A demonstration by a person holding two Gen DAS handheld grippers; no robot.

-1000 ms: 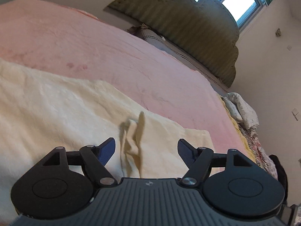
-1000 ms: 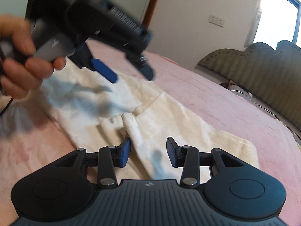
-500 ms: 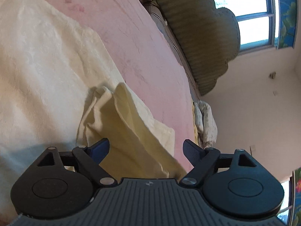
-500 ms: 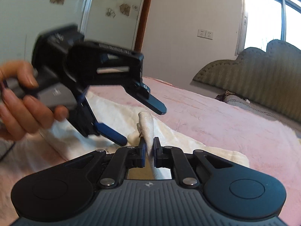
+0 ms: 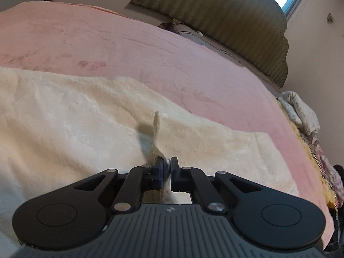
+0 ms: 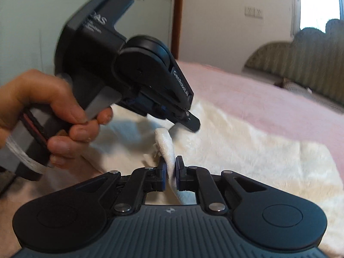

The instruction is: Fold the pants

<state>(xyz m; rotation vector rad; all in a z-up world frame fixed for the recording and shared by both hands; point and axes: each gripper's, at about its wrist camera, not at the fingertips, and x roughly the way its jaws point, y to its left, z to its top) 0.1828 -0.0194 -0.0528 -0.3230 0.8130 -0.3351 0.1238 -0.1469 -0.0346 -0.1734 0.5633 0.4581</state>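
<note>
Pants fabric pinched by left gripper and right gripper.

1. The cream-white, fluffy fleece pants lie spread flat on the pink plush bed blanket.
2. Near the blanket's front side, two small folds of the pants stand pinched upward.
</note>
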